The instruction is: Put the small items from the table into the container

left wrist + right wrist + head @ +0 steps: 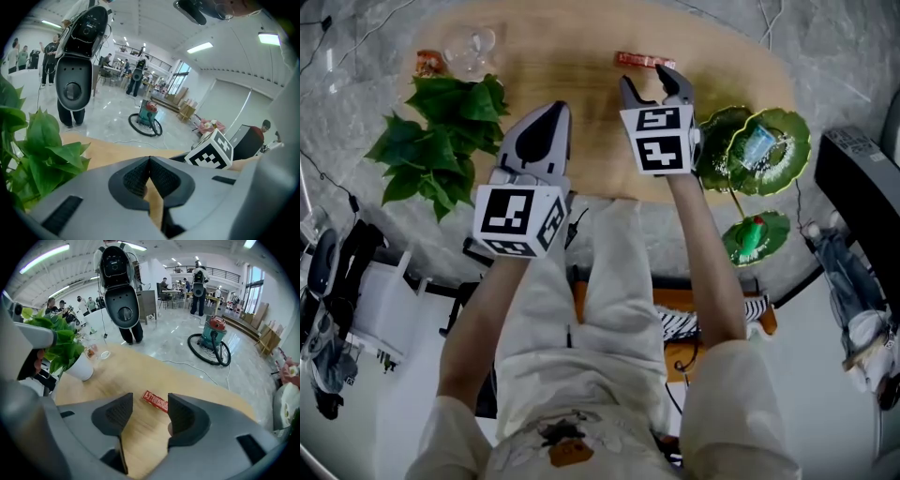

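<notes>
Two jaws of the right gripper (150, 411) are held wide apart, with nothing clamped and nothing touched by their ribbed pads (118, 412); only bare wood is seen in the gap. Just beyond the tips, in line with that gap, a red snack bar (155, 401) is laid flat and slantwise on the wooden table (562, 66), apart from both jaws. From the head view this gripper is pointed steeply down toward the far half of the table, with the bar close ahead of its tips. The left gripper (150, 161) is kept beside it and nearer the person, its jaws brought together tip to tip with nothing between them. To its left a leafy plant (441, 131) is spread over the table's edge, and its white pot (79, 369) is shown in the right gripper view. Past the plant, at the far left corner, a clear glass (471, 49) is stood with a small reddish packet (428, 63) just beside it. To the right of the right gripper, off the table's end, three green leaf-shaped dishes (790, 148) are set at different levels; a pale blue item (757, 145) is held in the upper one and a green item (752, 234) in the lowest.
</notes>
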Demonstrator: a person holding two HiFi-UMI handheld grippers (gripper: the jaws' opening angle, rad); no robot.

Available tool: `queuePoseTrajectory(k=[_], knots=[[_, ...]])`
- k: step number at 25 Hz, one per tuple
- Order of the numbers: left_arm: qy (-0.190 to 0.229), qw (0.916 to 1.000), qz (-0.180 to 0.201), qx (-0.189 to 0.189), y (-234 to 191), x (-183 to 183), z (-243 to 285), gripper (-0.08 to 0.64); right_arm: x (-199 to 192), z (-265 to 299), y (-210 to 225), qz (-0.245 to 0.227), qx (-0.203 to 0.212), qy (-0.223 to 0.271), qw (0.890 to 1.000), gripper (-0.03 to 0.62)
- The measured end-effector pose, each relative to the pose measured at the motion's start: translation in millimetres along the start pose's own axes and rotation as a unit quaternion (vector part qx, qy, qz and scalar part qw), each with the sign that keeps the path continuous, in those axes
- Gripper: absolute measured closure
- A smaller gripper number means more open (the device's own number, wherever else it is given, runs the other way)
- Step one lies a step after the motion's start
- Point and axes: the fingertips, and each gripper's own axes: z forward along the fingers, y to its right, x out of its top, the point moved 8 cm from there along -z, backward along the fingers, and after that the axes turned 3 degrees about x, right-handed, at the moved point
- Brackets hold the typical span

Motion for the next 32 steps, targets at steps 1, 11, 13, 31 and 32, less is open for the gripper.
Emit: queuePoseTrajectory(k=[1, 11, 13, 31, 32], knots=[[-0.001, 1.0000, -0.003, 0.001, -1, -1, 0, 0.560, -2, 3, 1, -0.002, 0.001, -0.003, 1.000, 0.379], [-0.002, 0.9998, -0.018, 0.012, -12, -6, 7, 0.560, -11, 32, 13, -0.037, 0.000, -0.029, 0.999, 0.371], [-0.002, 0.9997, -0.019, 0.012, -13, -6, 8, 0.560, -12, 35, 15, -0.044, 0.001, -0.034, 0.998, 0.370], [-0.008, 0.9998, -0.020, 0.007, -9, -11, 21, 0.560, -23, 61, 33, -0.135, -0.008, -0.083, 0.987, 0.362], [-0.008, 0.9997, -0.019, 0.008, -9, -11, 21, 0.560, -24, 62, 33, -0.135, -0.006, -0.087, 0.987, 0.362]])
